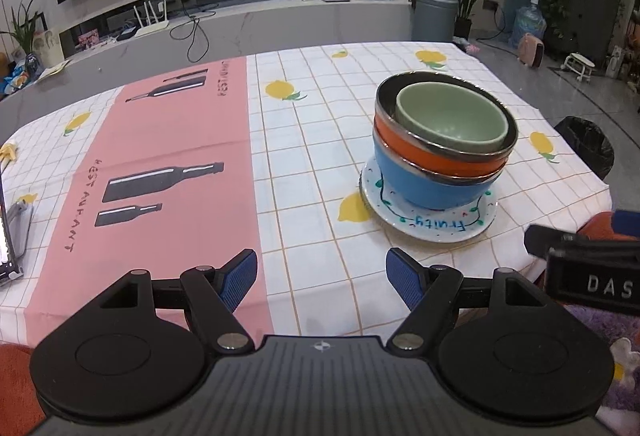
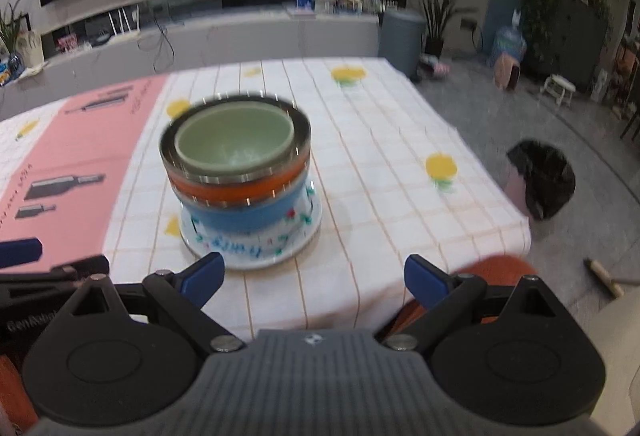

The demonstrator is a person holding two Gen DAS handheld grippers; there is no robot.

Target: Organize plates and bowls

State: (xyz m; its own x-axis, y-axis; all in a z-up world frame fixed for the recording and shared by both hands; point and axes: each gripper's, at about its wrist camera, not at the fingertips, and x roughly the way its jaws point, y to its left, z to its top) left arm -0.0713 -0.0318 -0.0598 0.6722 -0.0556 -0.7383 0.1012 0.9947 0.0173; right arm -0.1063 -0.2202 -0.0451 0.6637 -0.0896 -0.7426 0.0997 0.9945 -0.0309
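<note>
Nesting on plate [image 1: 430, 226] – green bowl [image 1: 452, 120] atop orange, blue; both grippers' fingers wide, empty.

The right wrist view is motion-blurred, so the plate's [image 2: 256, 256] lettering is unreadable. The blue bowl [image 1: 432, 184] hides the plate's middle. The metal rack [image 1: 12, 236] is cut off at the picture's left edge.

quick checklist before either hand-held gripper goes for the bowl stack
1. Left hand-held gripper open, nothing between its fingers: ok.
2. Right hand-held gripper open and empty: ok.
3. Green bowl on top, free to lift first: ok.
4. Stack level: not ok, the orange bowl sits tilted in the blue bowl.
5. Plate flat on the tablecloth under the stack: ok.
6. Bowls stuck together: cannot tell.
</note>
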